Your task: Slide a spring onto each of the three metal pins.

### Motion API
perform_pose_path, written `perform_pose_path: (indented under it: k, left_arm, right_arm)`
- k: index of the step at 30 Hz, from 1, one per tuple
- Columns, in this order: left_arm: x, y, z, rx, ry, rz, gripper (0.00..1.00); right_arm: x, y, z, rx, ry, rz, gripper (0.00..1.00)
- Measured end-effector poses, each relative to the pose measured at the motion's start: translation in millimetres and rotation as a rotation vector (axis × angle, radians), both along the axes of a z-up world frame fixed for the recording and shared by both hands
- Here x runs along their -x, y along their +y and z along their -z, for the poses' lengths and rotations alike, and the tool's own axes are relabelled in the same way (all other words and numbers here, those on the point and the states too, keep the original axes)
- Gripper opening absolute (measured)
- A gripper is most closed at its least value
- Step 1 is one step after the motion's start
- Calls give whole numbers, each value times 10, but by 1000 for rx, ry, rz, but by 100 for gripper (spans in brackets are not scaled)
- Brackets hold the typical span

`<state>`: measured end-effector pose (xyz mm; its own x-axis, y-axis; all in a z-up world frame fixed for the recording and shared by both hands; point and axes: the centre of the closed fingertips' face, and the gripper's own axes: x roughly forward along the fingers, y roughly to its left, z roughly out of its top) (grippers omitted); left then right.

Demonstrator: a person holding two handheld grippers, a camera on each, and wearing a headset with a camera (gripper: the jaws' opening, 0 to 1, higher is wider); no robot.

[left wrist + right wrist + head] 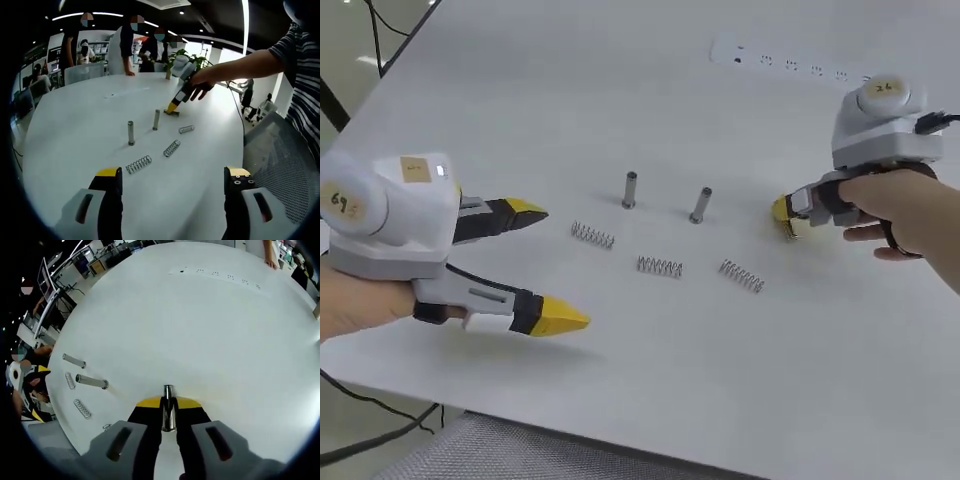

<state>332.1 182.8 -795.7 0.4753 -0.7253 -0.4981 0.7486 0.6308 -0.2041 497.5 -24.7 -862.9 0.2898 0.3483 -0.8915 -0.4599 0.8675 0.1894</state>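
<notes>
- The left gripper [545,265] is hanging wide open just above the desk [650,400], with nothing between its jaws.
- The right gripper [168,402] is clamping the third pin [168,415], which is pointing forward along the jaws, low over the desk's right side.
- The first pin [630,189] and the second pin [700,204] are standing upright in mid-desk, well apart from both grippers.
- Three springs are lying flat in a row on the person's side of those pins: the left spring [592,235], the middle spring [659,266] and the right spring [741,275].
- The left spring is lying just ahead of the left gripper's tips, its long axis slanting across the line of the jaws.
- Judging from this, the free left gripper is the nearer one, and the spring is needing a turn from flat to upright before it can go over the first pin.
</notes>
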Motion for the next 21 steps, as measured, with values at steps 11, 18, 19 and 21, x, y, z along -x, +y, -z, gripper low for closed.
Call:
perform_pose_path:
  k: [11, 18, 19, 21]
  left_arm:
    - [4, -16, -6, 0, 0, 2, 82]
    - [6, -23, 7, -1, 3, -1, 82]
    - [6, -28, 7, -1, 3, 0, 82]
    - [4, -36, 4, -1, 2, 2, 82]
  right_arm:
    - [8, -20, 1, -31, -26, -10, 10]
    - [39, -13, -10, -66, -57, -20, 10]
    - [39, -13, -13, -70, -60, -18, 10]
    - [42, -8, -26, -81, -72, -23, 10]
